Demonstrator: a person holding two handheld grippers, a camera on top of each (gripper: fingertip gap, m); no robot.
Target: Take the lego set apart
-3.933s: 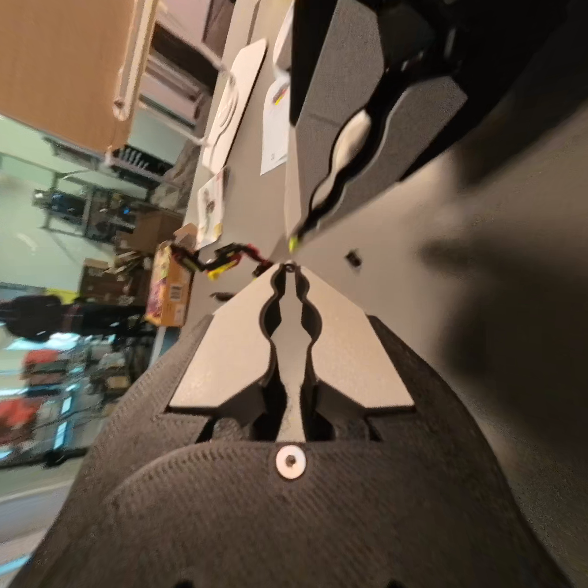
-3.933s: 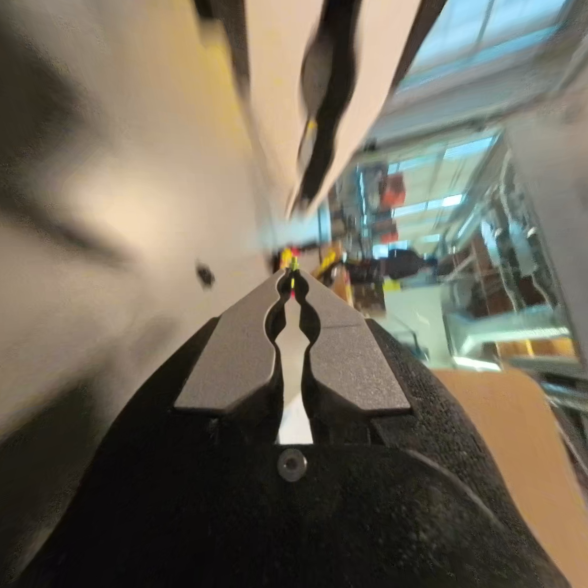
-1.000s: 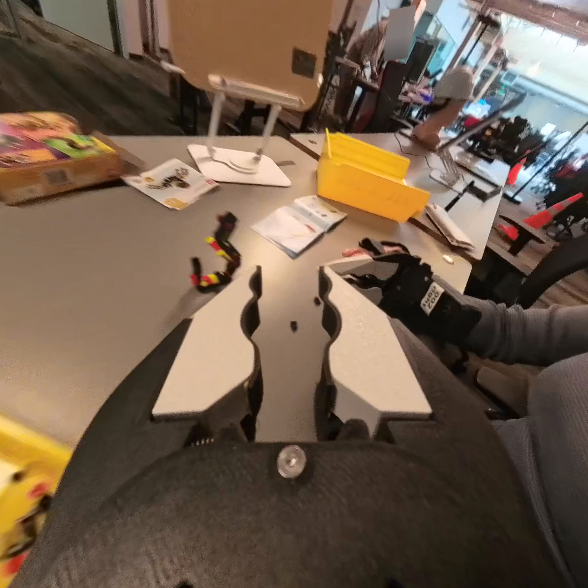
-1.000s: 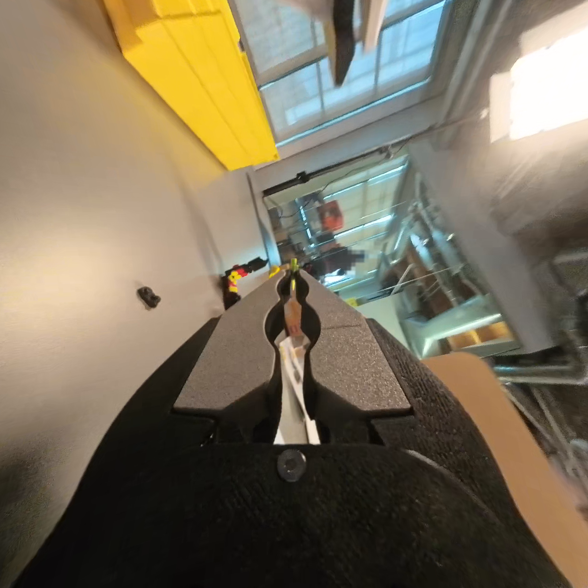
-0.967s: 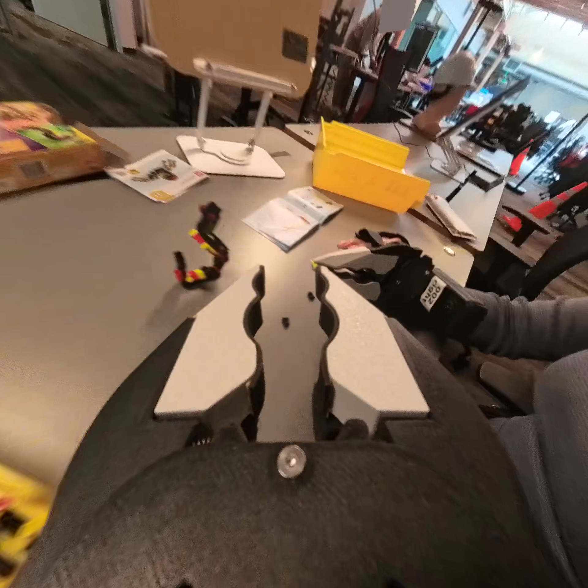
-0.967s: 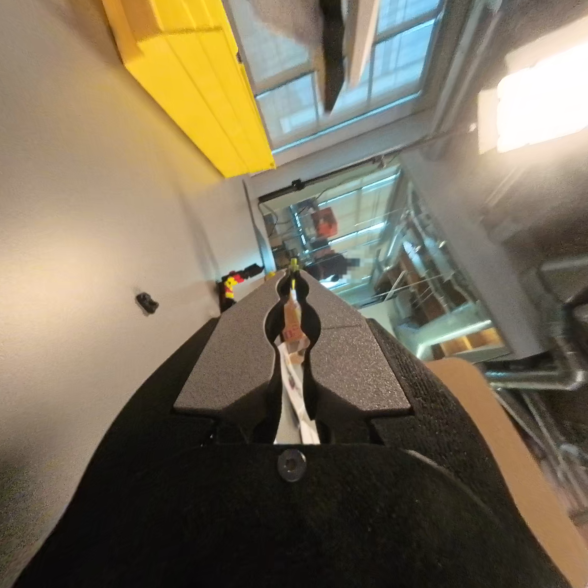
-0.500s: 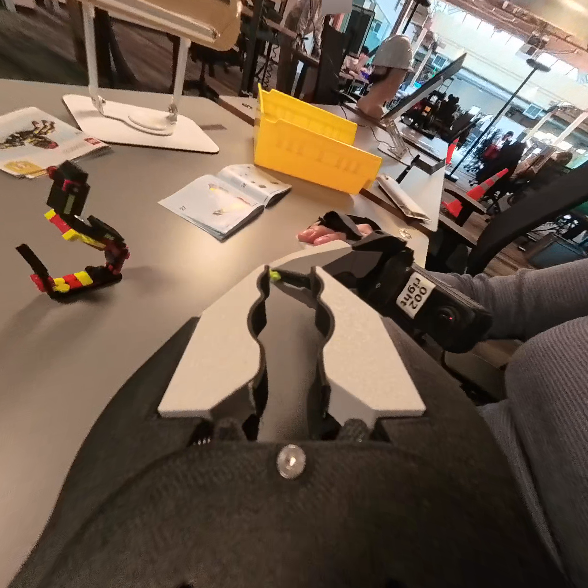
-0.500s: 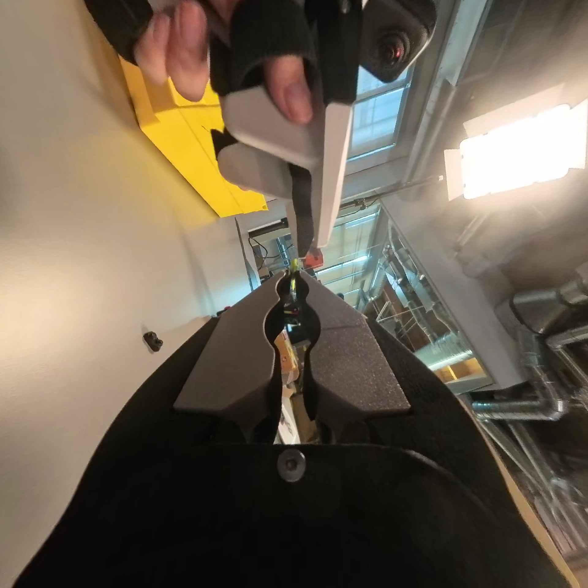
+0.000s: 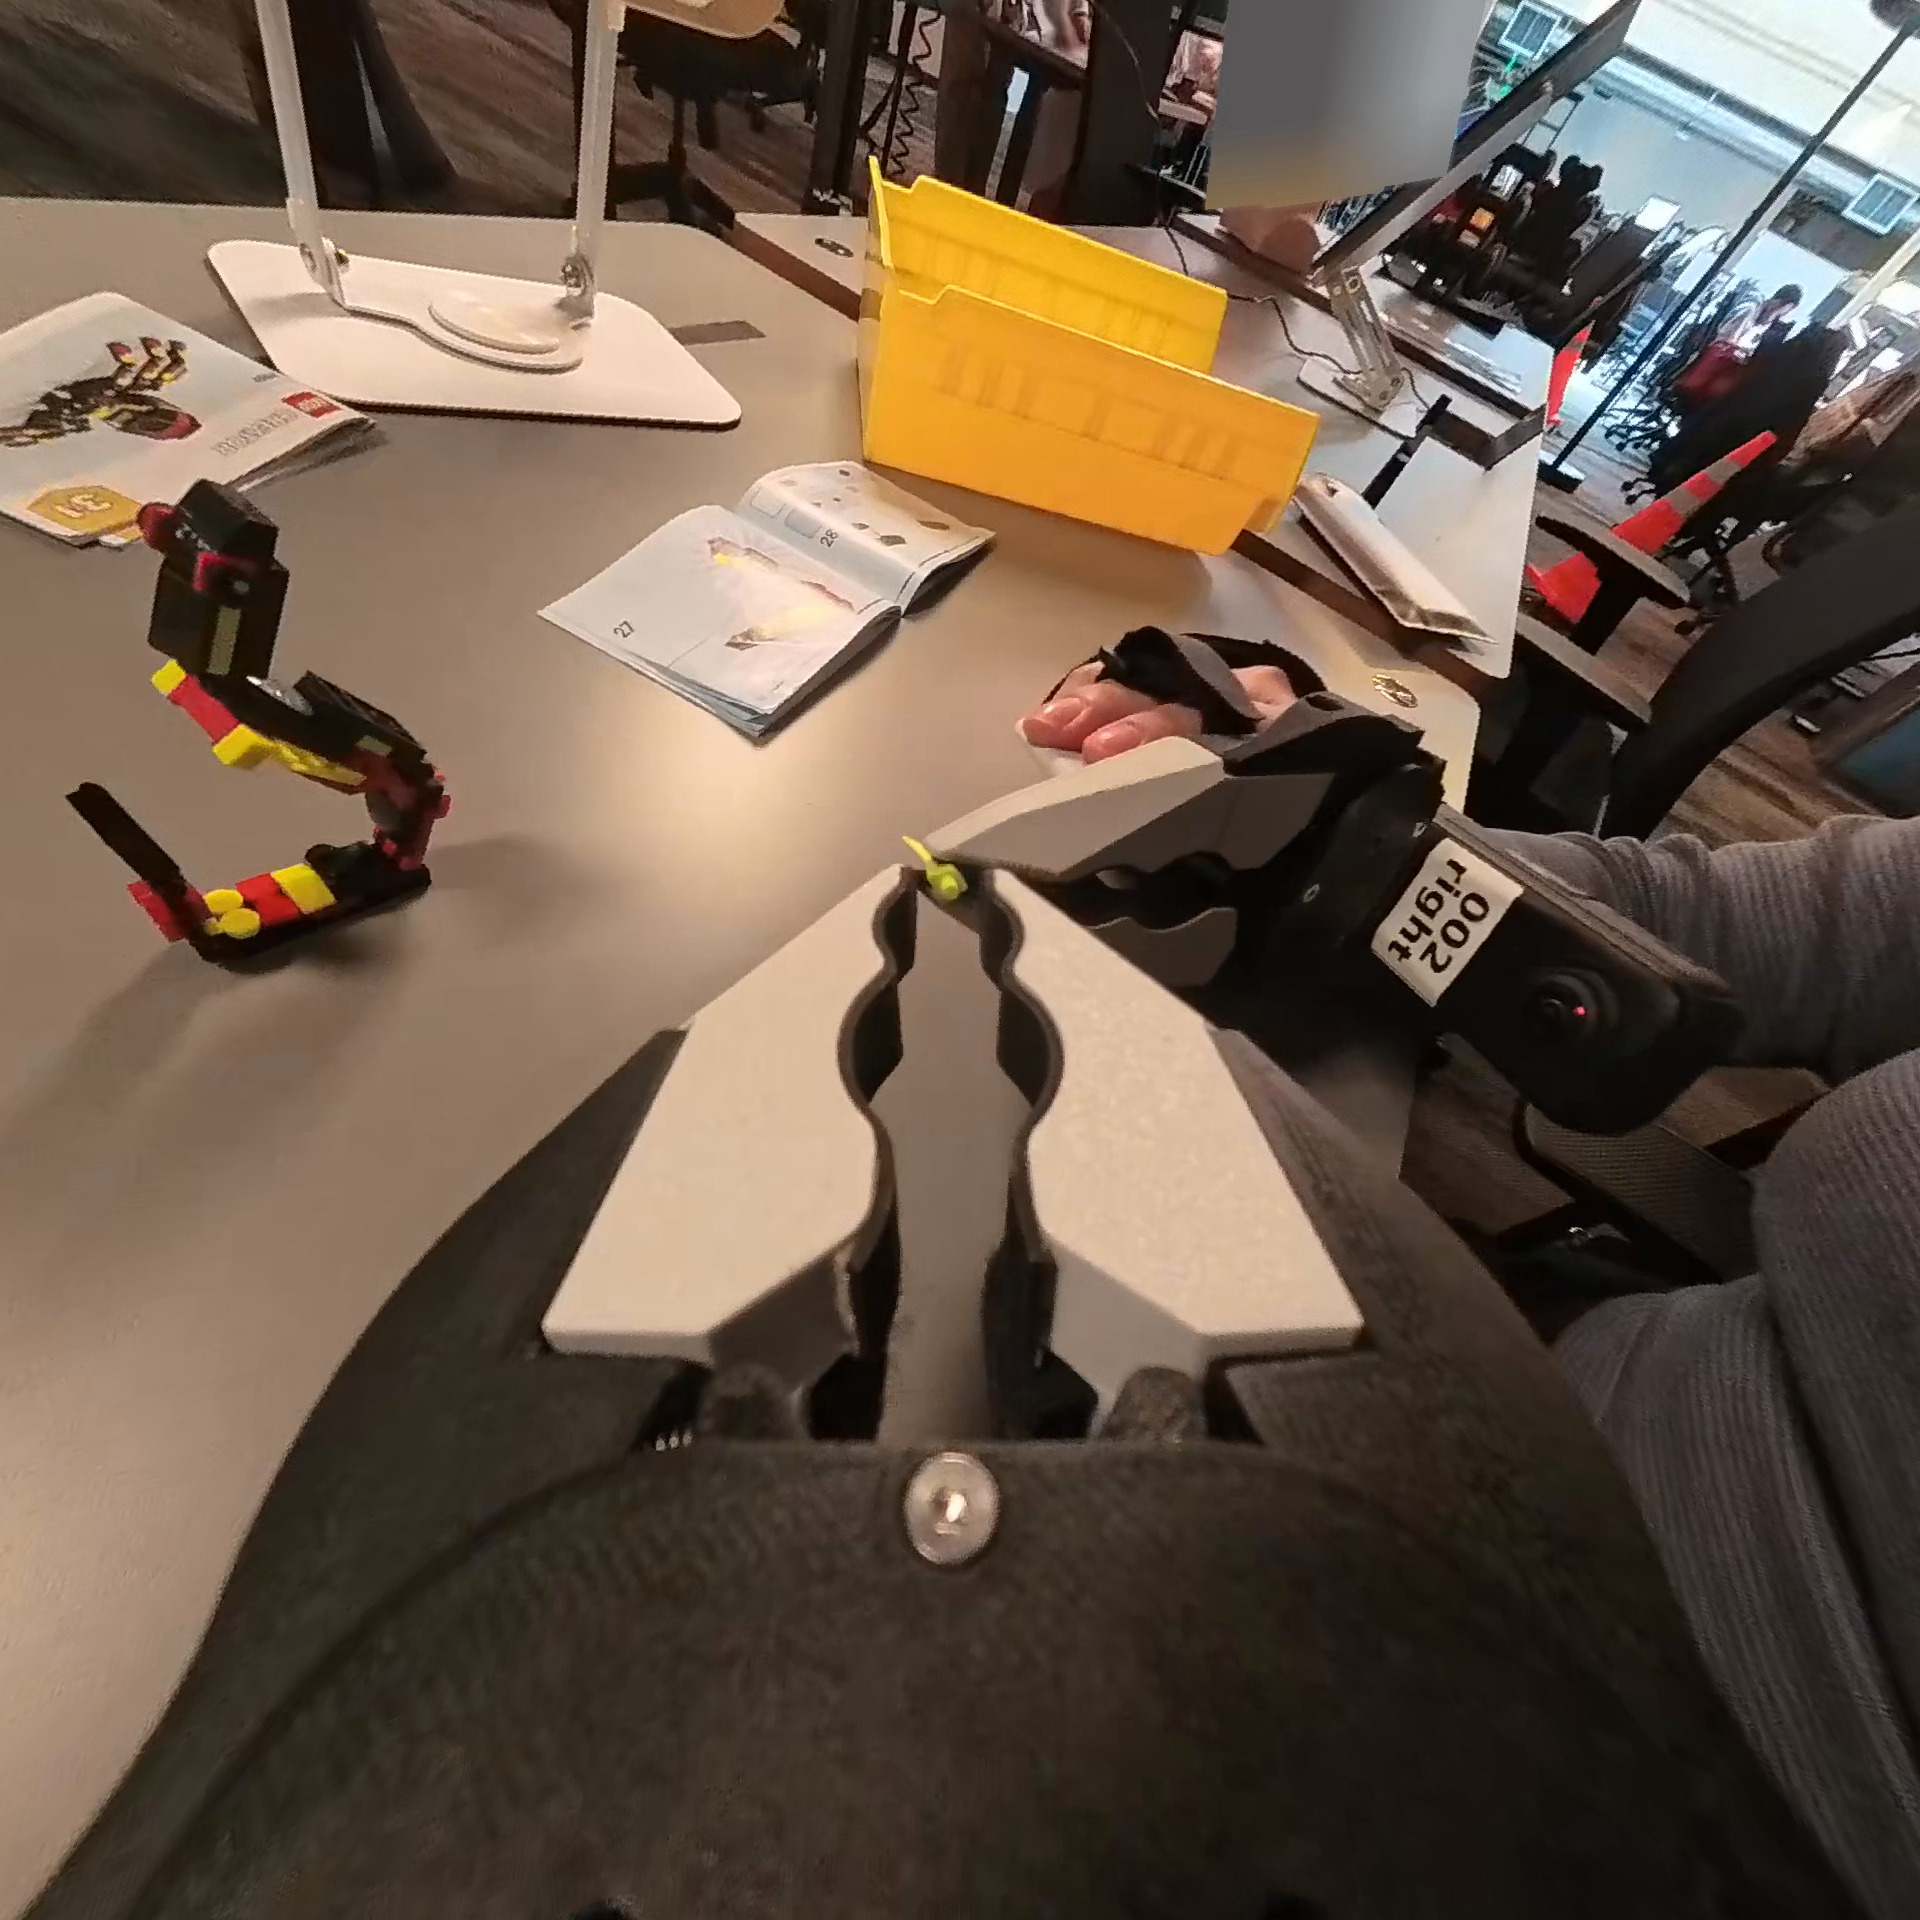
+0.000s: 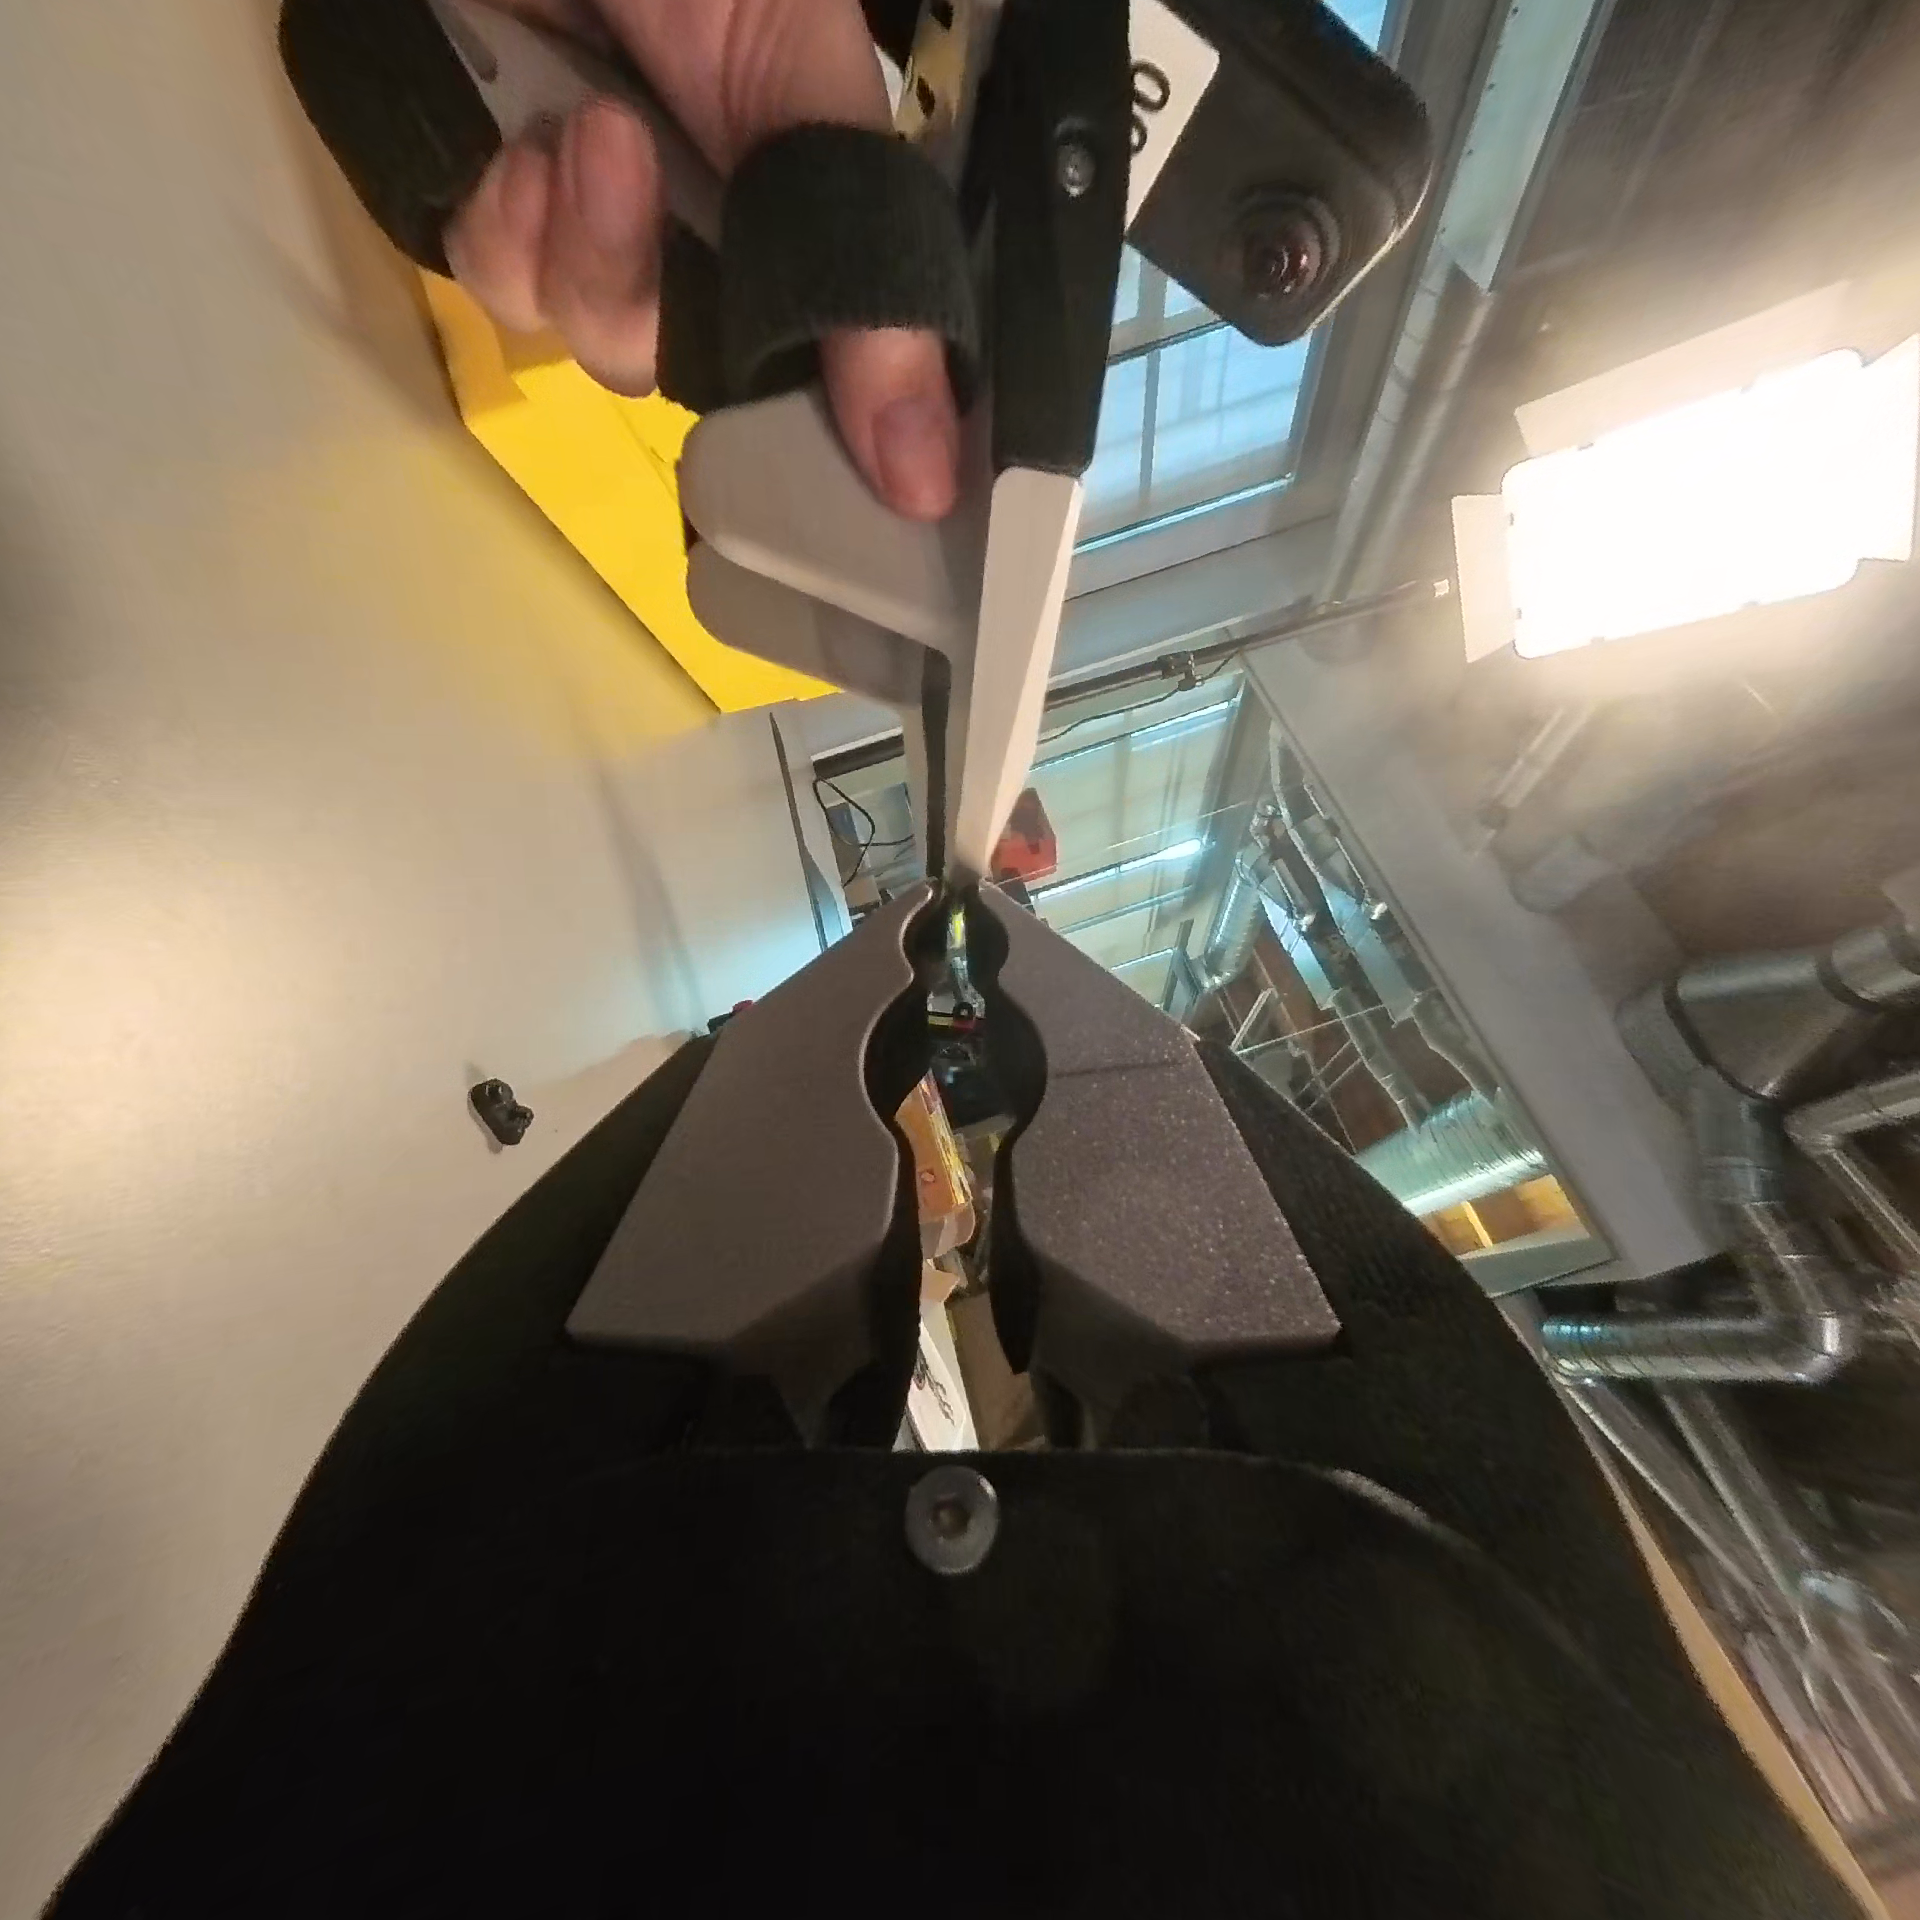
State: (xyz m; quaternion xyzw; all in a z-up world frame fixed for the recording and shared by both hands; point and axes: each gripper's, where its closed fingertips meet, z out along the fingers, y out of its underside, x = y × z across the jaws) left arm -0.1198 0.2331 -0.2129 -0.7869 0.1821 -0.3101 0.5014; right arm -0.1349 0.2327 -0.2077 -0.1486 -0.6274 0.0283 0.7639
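At the centre of the left wrist view, the left tool (image 9: 940,883) and the right tool (image 9: 935,844) meet tip to tip over the grey tabletop (image 9: 582,935), both pinching one tiny lime-green piece (image 9: 940,876); the left tool's fingers are nearly closed on it, and the right tool, entering from the right of the frame, is clenched on it too. The right wrist view shows the same meeting at mid-frame, with the lime sliver between the right tool's tips (image 10: 954,904). The lego set (image 9: 260,727), a black, red and yellow snake-like figure, stands at the left of the frame, well apart from both tools and largely assembled. One small black piece (image 10: 501,1110) lies loose on the tabletop at the left of the right wrist view. Judging from this, the disassembly is at an early stage: a couple of small parts are off, the body remains. Two booklets (image 9: 769,603) and a yellow bin (image 9: 1070,436) lie in the upper half.
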